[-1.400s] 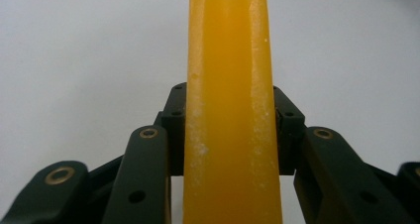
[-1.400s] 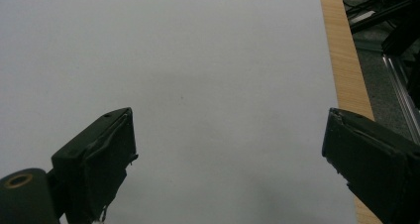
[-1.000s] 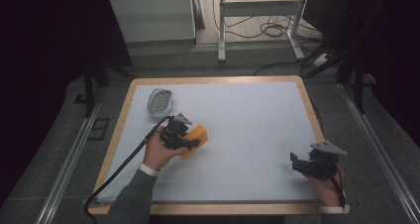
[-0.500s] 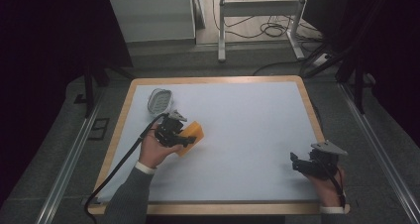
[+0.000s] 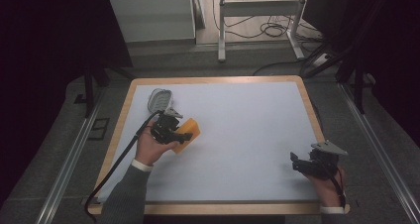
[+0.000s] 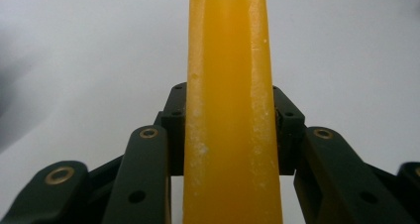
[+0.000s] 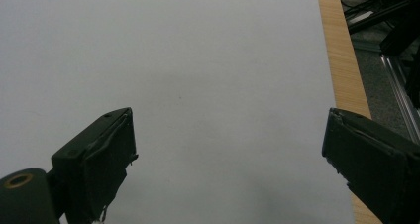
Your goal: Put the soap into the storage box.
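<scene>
Pinching one orange sponge (image 5: 188,131) edge-on near the surface's (image 5: 247,135) left edge, the left tool (image 5: 174,130) grips it firmly (no lettering legible). One grey oval scrubber (image 5: 159,99) lies toward the far-left corner. Right tool (image 5: 297,163), near-right corner, stands wide, holding nothing.

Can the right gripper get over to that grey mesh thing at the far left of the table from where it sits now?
Probably yes, though it is the long way. The right gripper sits open near the table's right edge, with bare surface between. The left gripper, shut on the orange piece, sits just beside the grey mesh thing and may crowd the approach.
</scene>
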